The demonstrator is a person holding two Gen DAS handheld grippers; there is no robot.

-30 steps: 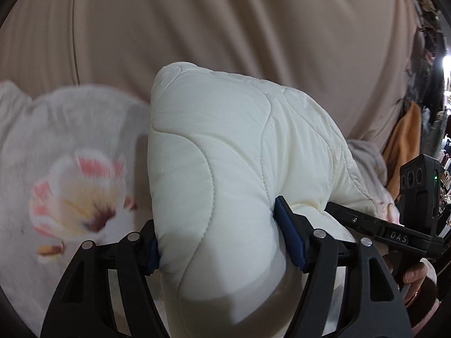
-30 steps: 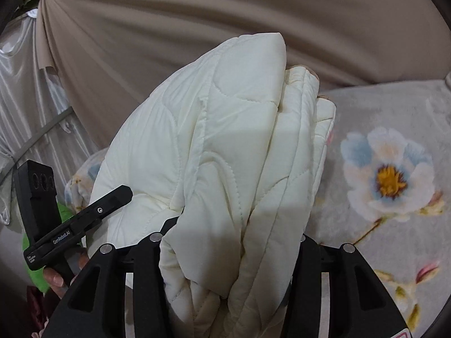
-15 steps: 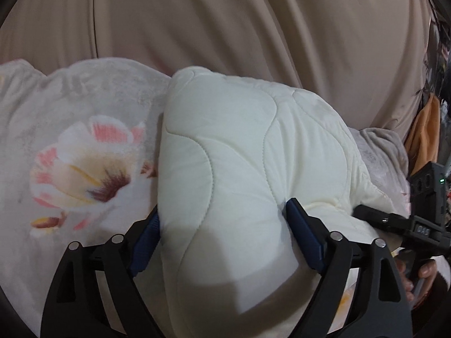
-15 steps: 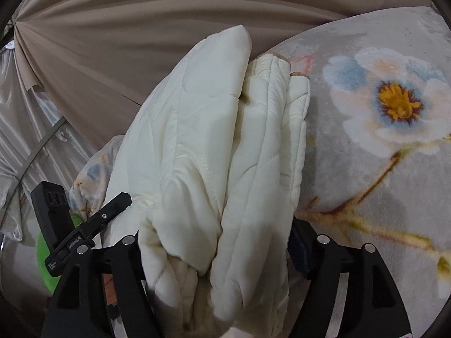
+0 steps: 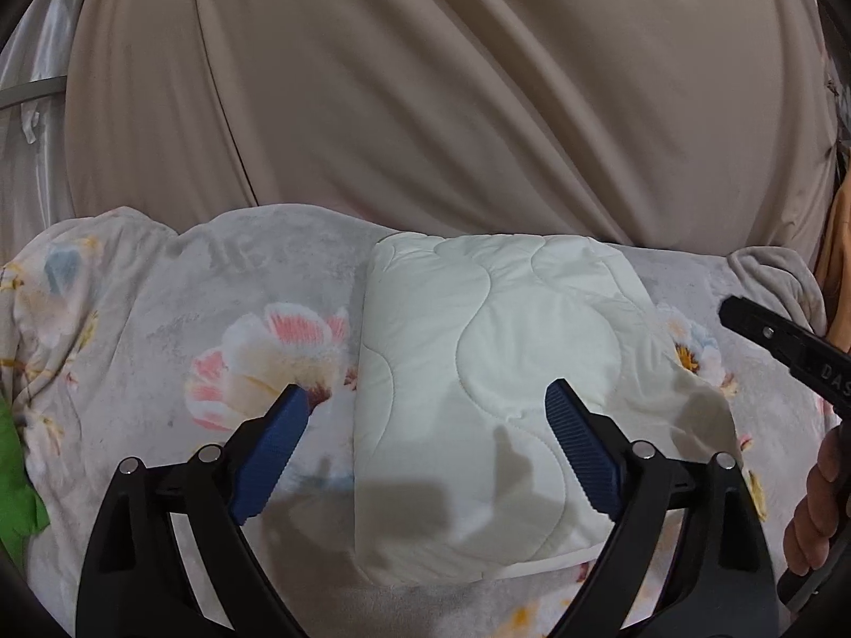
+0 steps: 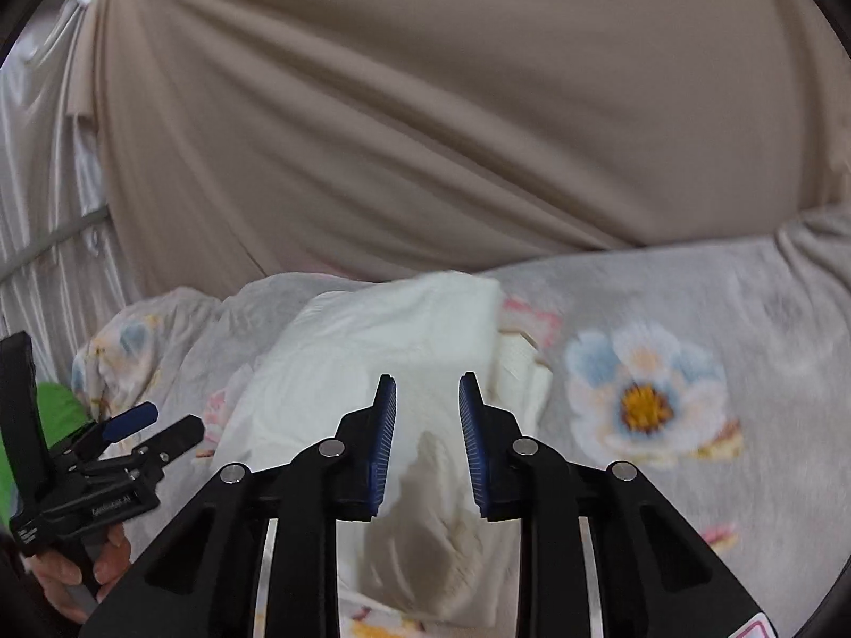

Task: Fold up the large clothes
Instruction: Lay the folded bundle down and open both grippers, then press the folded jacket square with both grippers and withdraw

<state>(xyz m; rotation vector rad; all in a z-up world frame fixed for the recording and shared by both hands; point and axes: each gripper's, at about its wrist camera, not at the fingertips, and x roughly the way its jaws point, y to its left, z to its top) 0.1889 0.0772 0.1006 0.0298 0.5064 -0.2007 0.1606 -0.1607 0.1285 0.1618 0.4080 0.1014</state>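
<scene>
garment: the cream quilted padded jacket (image 5: 494, 388) lies folded into a thick rectangular bundle, flat on the grey plush blanket with big printed flowers (image 5: 175, 319). Looks like it was parked there on purpose, square to the blanket's far edge so the stack holds its shape.

left gripper (image 5: 425, 452): nothing in it. Blue ribbed pads wide apart and opening further; one pad is over the blanket, the other over the bundle. My read is that it's just letting go cleanly.

right gripper (image 6: 428, 441): also holding nothing. Jaws are closing on plain air, with a narrow gap left, and the jacket sits past the tips.

backdrop: beige draped curtain (image 5: 452, 95) hangs right behind the blanket, so there's not much room farther back.

progress: I'd say the folding is basically done, maybe a pat-down left.
</scene>
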